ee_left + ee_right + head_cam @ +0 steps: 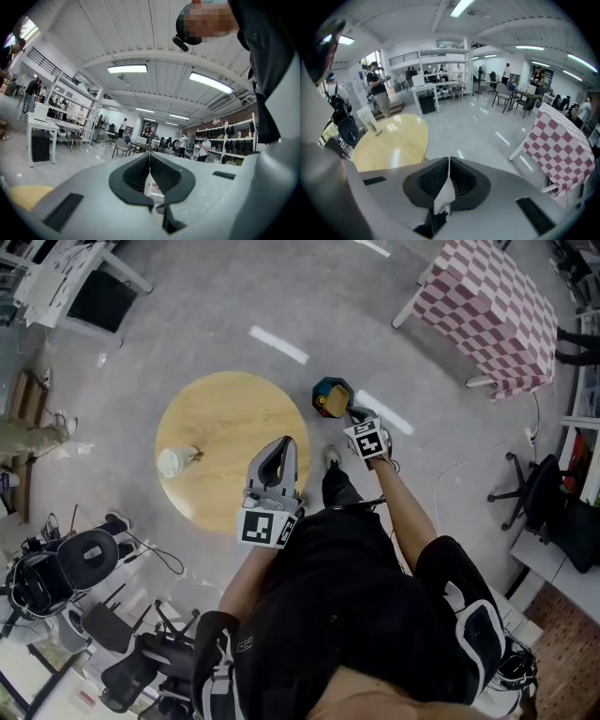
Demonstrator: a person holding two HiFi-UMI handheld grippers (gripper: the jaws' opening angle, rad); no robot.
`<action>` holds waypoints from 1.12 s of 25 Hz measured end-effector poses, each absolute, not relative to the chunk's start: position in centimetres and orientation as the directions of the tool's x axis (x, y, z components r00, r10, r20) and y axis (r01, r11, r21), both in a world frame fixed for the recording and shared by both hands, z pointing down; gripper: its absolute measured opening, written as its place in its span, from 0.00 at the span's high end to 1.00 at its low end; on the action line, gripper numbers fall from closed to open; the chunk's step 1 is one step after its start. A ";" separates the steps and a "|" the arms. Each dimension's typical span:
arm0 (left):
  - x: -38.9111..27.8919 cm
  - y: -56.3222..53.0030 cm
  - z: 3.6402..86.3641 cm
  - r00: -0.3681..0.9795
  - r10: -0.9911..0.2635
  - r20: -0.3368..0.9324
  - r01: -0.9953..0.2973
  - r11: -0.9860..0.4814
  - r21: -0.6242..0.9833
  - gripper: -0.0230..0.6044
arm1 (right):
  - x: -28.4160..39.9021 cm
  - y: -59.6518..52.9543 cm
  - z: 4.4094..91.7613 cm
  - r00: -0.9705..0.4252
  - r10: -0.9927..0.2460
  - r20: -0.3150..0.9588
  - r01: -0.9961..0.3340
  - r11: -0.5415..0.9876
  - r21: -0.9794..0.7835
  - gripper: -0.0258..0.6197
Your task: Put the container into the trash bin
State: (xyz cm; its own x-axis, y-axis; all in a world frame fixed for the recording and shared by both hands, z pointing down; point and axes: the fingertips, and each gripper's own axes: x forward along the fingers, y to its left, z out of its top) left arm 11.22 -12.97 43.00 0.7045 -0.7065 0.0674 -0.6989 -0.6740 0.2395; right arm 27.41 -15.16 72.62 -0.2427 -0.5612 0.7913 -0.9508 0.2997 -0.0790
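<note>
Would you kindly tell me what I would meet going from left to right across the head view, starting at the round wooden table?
container → left gripper → trash bin → checkered table

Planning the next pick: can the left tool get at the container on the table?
Probably yes: the left tool, shut, hangs over the edge of the round table, and only bare tabletop lies between it and the container.

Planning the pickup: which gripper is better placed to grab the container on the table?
Left. The left gripper hangs over the table, nearer the container; the right gripper is off it, by the bin.
</note>
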 end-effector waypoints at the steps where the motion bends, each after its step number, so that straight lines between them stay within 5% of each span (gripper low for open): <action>1: 11.0 -12.5 42.7 0.708 -0.703 0.059 -0.694 -0.679 0.241 0.95 | 27.2 -14.9 70.6 -0.241 -0.603 0.760 -0.958 0.275 -0.086 0.91; 10: 9.4 -8.7 39.4 0.719 -0.695 -0.019 -0.679 -0.708 0.195 0.95 | 24.5 -10.1 54.1 -0.217 -0.858 0.466 -0.973 0.150 -0.176 0.91; 17: 8.1 -6.5 39.4 0.734 -0.679 -0.023 -0.663 -0.724 0.189 0.95 | 19.9 -5.7 44.7 -0.236 -0.940 0.247 -0.970 0.212 -0.118 0.91; 28: 8.2 -5.4 39.2 0.757 -0.652 -0.033 -0.638 -0.749 0.179 0.95 | 19.1 -3.6 42.7 -0.209 -0.960 0.185 -0.976 0.193 -0.103 0.92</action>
State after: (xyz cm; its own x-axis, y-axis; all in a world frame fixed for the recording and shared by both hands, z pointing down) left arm 8.19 -5.38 39.23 0.7572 -0.6523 -0.0332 -0.6376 -0.7492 0.1792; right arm 19.07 -3.56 42.66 -0.2094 -0.9601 0.1852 -0.9758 0.1930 -0.1025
